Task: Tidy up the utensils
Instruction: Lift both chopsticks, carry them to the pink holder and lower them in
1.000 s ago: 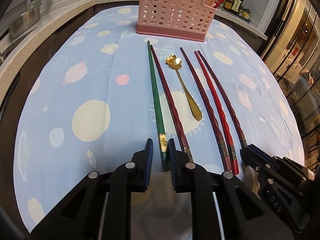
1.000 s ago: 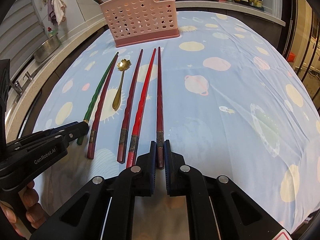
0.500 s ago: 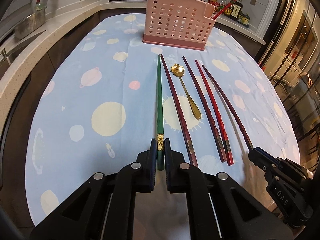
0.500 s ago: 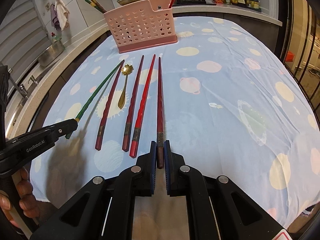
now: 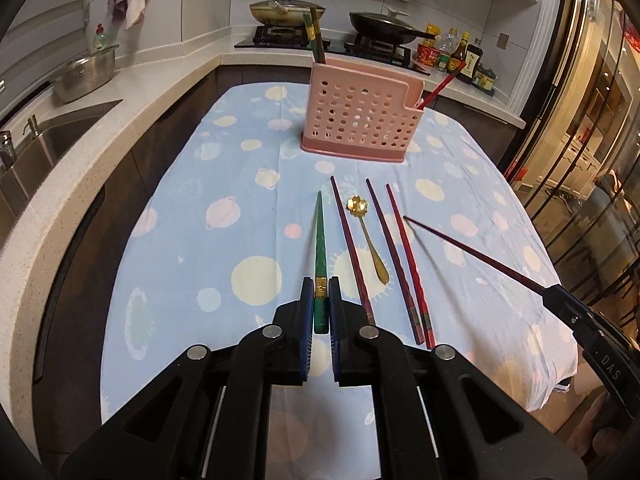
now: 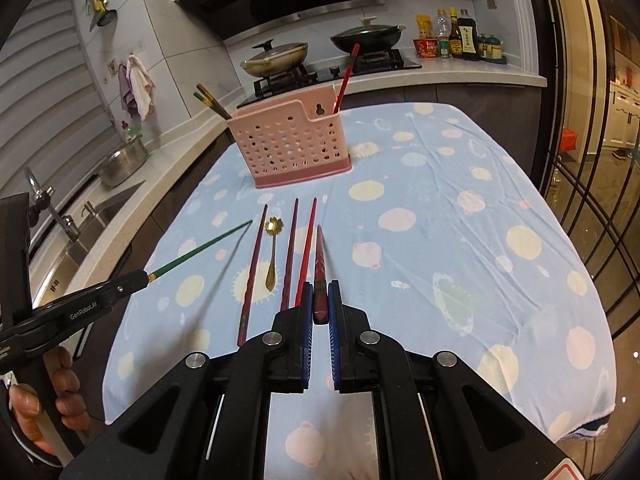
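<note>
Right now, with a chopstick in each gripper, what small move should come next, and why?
Probably carry both forward toward the pink holder. The left gripper is shut on the green chopstick, the right gripper on a dark red chopstick, both lifted off the tablecloth; the holder already holds other chopsticks.

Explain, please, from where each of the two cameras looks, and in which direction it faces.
Left wrist: sits on the left gripper, looking forward along the green chopstick it clamps, toward the pink utensil holder; the right gripper enters from the right.
Right wrist: sits on the right gripper, looking forward along its dark red chopstick at the same holder; the left gripper and the person's hand show at left.
Shared: the holder, the gold spoon, the blue tablecloth.
</note>
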Demonstrator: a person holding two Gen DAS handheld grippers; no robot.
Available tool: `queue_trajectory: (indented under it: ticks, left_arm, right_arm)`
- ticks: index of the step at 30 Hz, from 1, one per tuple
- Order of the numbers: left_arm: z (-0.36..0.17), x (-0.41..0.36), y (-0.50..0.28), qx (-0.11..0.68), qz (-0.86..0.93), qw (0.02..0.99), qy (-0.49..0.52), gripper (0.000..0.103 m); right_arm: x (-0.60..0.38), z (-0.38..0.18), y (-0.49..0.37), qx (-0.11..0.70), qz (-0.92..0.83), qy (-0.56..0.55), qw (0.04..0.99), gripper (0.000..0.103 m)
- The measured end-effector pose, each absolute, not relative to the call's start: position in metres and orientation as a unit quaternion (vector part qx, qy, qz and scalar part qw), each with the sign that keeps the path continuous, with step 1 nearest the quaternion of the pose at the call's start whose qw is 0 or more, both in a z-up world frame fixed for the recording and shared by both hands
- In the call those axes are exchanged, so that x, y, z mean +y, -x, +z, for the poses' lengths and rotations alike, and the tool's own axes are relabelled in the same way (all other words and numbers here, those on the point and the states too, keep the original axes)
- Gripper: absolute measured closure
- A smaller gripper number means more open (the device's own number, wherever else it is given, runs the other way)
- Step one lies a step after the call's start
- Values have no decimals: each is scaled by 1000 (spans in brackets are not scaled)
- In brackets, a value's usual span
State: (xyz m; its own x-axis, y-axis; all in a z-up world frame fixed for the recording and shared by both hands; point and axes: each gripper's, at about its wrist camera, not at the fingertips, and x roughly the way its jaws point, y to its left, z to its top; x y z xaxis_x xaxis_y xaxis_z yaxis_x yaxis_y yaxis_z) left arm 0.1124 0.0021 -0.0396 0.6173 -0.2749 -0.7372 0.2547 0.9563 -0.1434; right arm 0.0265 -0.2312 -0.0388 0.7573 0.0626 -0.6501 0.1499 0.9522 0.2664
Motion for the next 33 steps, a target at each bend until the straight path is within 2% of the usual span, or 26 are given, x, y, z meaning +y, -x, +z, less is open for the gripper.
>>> queue_trajectory:
  ticks: [18, 33]
  left_arm:
    - [41, -9, -120, 334, -165, 928, 13, 96]
    - [125, -40, -172, 245, -177, 953, -3, 96]
  right_arm:
    - [-250, 37, -33, 259, -22, -151, 954, 96]
    - [-273, 97, -97, 195, -13, -164, 967, 96]
